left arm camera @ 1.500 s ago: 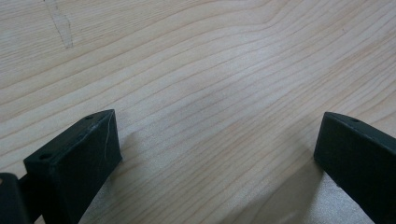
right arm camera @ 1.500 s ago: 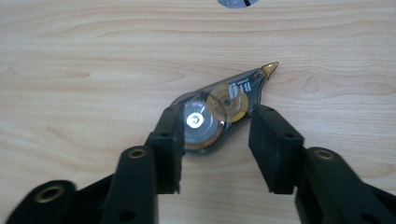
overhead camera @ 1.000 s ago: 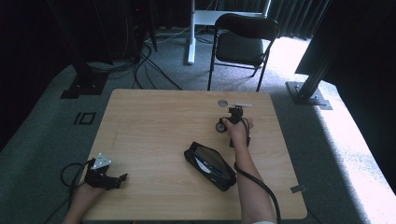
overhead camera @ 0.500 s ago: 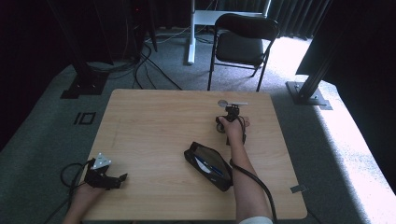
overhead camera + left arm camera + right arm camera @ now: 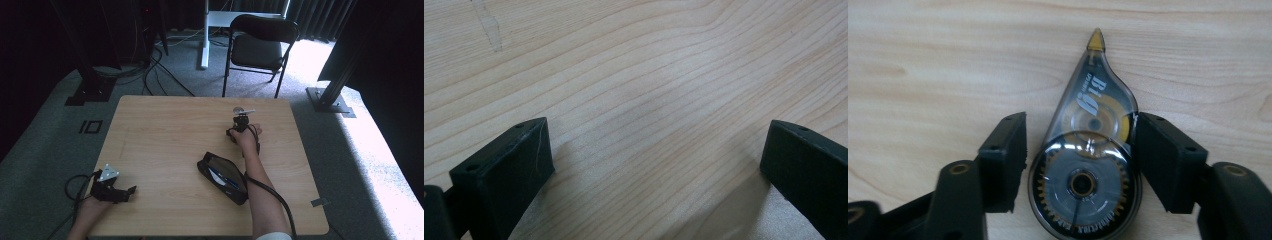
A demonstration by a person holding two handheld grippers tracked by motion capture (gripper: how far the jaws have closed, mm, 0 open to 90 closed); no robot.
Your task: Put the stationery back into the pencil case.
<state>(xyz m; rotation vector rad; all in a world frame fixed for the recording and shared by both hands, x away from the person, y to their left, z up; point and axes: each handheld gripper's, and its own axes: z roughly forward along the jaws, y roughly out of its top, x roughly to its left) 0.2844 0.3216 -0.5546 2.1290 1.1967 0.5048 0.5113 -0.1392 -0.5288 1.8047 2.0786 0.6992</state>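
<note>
Correction tape dispenser lies flat on the worktop, between the right gripper jaws. The jaws have just been closing and stand about half open: one touches, the other just clear. Light, hard, smooth plastic, likely slippery; grip across the wide round end.

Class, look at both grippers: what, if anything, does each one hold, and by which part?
The right gripper has a correction tape dispenser between its fingers at the round body; the right finger touches, the left shows a slight gap, so no firm hold. The left gripper holds nothing.
</note>
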